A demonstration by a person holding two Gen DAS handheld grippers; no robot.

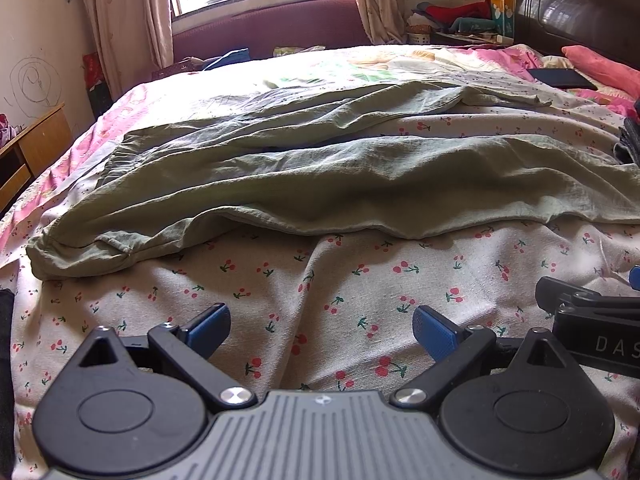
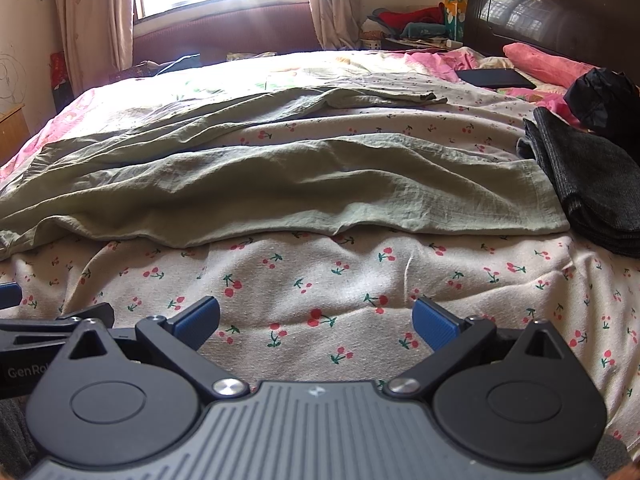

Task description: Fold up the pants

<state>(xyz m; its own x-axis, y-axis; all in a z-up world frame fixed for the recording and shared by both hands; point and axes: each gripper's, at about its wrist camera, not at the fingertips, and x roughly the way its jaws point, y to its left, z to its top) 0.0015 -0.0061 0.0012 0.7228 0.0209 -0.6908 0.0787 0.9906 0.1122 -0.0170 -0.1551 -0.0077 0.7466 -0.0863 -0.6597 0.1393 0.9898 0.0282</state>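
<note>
Olive-green pants lie spread flat across the cherry-print bedsheet, waistband to the left, two legs running right with a gap of sheet between them. They also show in the right wrist view, leg hems at the right. My left gripper is open and empty, hovering over the sheet just in front of the near leg. My right gripper is open and empty, also just short of the near leg. The right gripper's body shows at the left wrist view's right edge.
A folded dark grey garment and a black bundle lie at the right of the bed. A black tablet and pink pillow lie near the dark headboard. A wooden cabinet stands left.
</note>
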